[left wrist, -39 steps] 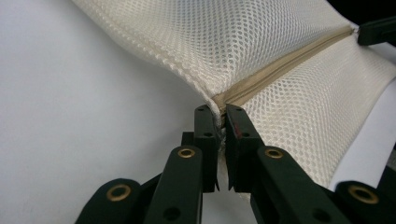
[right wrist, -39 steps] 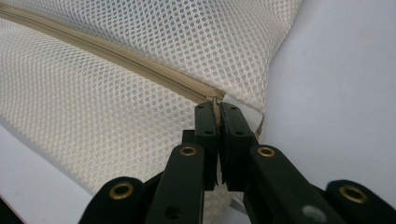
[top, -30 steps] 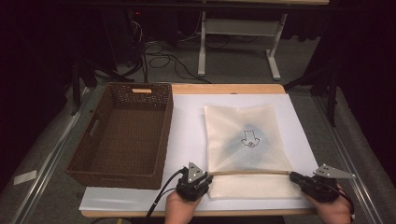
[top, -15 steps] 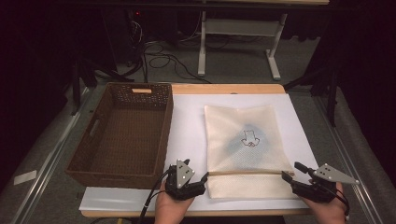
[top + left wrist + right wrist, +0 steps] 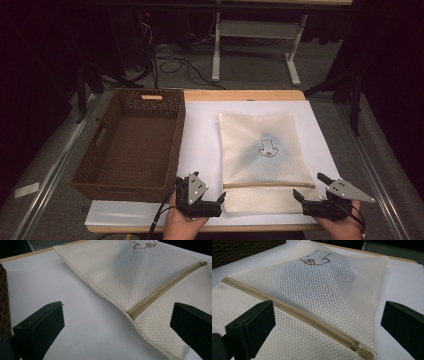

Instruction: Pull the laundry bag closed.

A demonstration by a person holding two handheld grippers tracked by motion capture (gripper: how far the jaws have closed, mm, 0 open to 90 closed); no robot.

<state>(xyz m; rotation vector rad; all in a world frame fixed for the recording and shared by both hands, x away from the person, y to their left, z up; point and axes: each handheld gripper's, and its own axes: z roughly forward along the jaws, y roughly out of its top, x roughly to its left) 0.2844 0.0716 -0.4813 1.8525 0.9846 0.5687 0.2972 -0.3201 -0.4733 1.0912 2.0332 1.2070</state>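
Basket (image 5: 131,146) holds nothing; mesh bag (image 5: 262,155) lies zipped beside it.

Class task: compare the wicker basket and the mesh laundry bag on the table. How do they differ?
The wicker basket is dark brown and stands as a rigid open box; the mesh laundry bag is cream and lies soft and flat. The basket sits on the left, away from the open grippers; the bag lies between them. Both rest on the white sheet.
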